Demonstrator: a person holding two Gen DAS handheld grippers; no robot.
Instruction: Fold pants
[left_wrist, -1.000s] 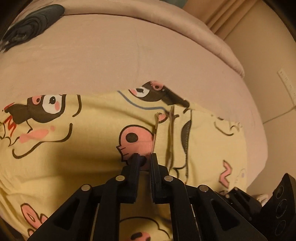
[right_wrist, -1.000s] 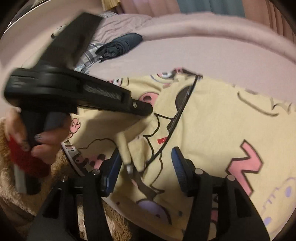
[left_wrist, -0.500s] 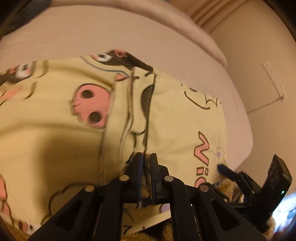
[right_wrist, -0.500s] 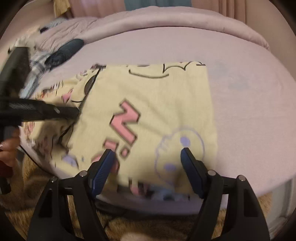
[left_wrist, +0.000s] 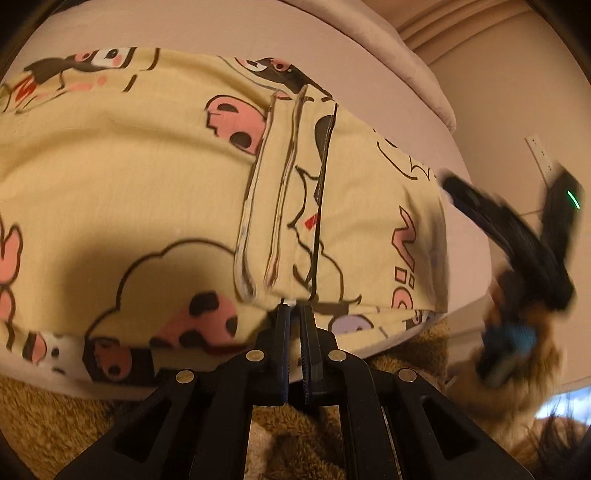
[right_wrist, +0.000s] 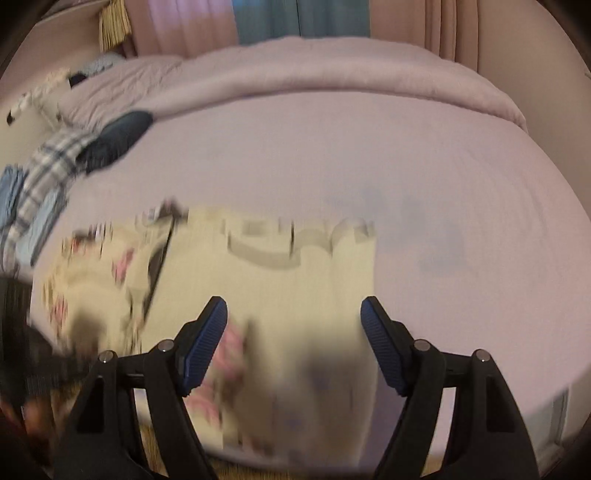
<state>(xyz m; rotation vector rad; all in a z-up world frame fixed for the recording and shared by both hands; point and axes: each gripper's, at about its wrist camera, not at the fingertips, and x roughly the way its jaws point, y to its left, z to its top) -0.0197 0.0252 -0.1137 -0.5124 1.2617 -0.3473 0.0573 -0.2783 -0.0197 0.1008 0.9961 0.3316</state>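
Pants (left_wrist: 155, 192) hem apparently pinched in left jaws.

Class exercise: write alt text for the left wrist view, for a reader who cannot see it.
The left claw, shut, pinches the near edge of yellow cartoon-print pants spread on a pink bed. At right, blurred, the other black claw hangs by the pants' right edge.

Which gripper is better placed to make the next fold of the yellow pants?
Left. The left gripper is shut on the near hem of the pants; the right gripper, jaws just opened, hangs empty over them.
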